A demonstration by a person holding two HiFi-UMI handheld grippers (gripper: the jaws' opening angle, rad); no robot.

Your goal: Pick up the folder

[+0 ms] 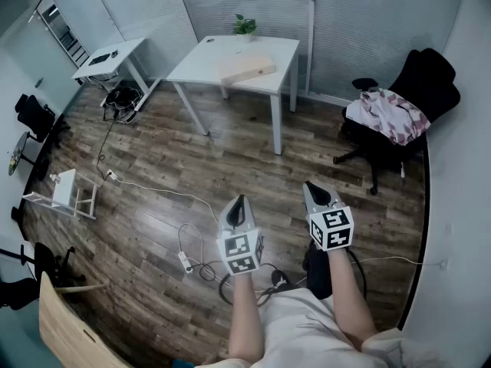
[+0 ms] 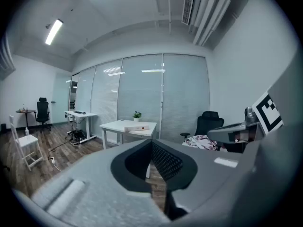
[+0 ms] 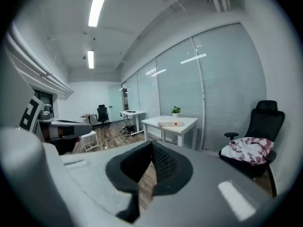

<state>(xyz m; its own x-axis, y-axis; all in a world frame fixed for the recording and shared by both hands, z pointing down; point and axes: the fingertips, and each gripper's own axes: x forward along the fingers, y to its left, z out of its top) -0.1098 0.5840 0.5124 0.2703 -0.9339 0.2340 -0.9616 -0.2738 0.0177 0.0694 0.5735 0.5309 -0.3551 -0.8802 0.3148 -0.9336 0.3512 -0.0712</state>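
A pale tan folder (image 1: pixel 247 68) lies flat on the white table (image 1: pixel 207 58) at the far side of the room; it also shows as a pale folder (image 2: pixel 137 127) in the left gripper view and as a folder (image 3: pixel 170 123) in the right gripper view. My left gripper (image 1: pixel 239 202) and right gripper (image 1: pixel 314 190) hang side by side over the wooden floor, far short of the table. Both are shut with nothing between the jaws. The left gripper (image 2: pixel 151 143) and right gripper (image 3: pixel 151 144) point toward the table.
A small potted plant (image 1: pixel 245 25) stands at the table's back edge. A black office chair (image 1: pixel 395 121) draped with patterned cloth sits at the right. Cables and a power strip (image 1: pixel 185 261) lie on the floor near my feet. A second white desk (image 1: pixel 107 57) stands at back left.
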